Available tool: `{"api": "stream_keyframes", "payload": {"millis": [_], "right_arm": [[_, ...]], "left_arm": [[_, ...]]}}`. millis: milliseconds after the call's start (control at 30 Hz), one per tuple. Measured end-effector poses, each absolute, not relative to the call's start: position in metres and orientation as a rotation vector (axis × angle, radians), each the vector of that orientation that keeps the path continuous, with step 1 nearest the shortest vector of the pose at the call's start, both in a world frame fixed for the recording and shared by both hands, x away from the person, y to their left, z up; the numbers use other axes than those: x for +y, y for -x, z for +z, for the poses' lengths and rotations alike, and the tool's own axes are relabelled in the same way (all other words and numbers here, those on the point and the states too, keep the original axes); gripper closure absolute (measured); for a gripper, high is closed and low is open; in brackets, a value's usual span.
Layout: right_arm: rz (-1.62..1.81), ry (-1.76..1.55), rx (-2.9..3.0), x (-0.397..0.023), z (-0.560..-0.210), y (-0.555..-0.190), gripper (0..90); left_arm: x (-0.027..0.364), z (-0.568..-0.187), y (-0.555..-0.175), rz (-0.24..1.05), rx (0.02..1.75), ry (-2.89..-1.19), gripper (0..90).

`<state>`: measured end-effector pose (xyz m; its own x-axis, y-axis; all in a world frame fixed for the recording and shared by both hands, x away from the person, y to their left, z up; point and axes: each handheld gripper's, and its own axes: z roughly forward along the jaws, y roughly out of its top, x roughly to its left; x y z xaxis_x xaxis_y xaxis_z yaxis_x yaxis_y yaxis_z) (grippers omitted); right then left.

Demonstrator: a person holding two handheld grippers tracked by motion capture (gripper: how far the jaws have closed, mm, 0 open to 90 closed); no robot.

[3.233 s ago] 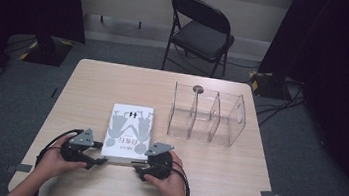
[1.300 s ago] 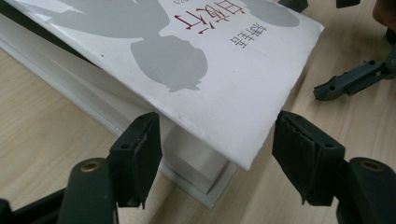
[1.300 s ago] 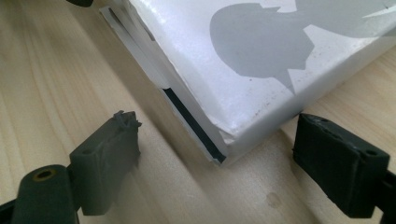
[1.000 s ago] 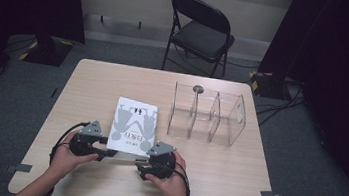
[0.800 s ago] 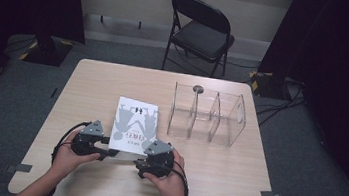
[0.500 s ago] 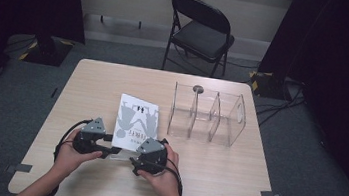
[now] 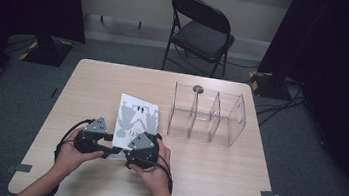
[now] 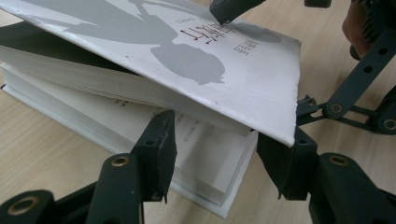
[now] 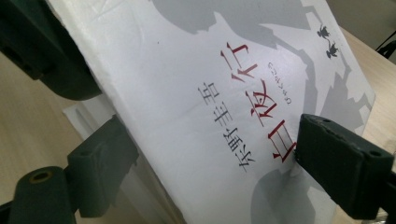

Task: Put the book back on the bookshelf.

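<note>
clear divider box [image 7: 208, 115] — compartments bare

Book [image 7: 135, 119] has slid up and right in the high view, toward the clear divider box. Its near end was flat, now front cover and some pages lifted off the lower pages. Right gripper [image 7: 139, 147] moved left over the book's lower edge, jaws just opened wider, cover between them.

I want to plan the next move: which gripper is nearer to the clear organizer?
The right gripper. It sits at the book's near corner, on the side facing the organizer. The left gripper is on the book's far side, farther away.
</note>
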<state>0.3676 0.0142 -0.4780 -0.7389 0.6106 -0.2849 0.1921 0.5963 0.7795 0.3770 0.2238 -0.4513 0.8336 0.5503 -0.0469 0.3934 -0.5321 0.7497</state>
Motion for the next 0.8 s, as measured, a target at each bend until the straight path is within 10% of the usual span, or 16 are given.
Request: {"api": "stream_keyframes", "payload": {"millis": [300,800], "right_arm": [[0.936,-0.457,2.269,0.017,-0.469,-0.359,40.0],[0.886,-0.426,2.300,0.011,-0.442,-0.361,55.0]], "left_arm": [[0.222,-0.454,-0.375,0.275,0.647,-2.208,39.8],[0.252,-0.475,-0.378,0.345,0.706,-2.333,23.1]]}}
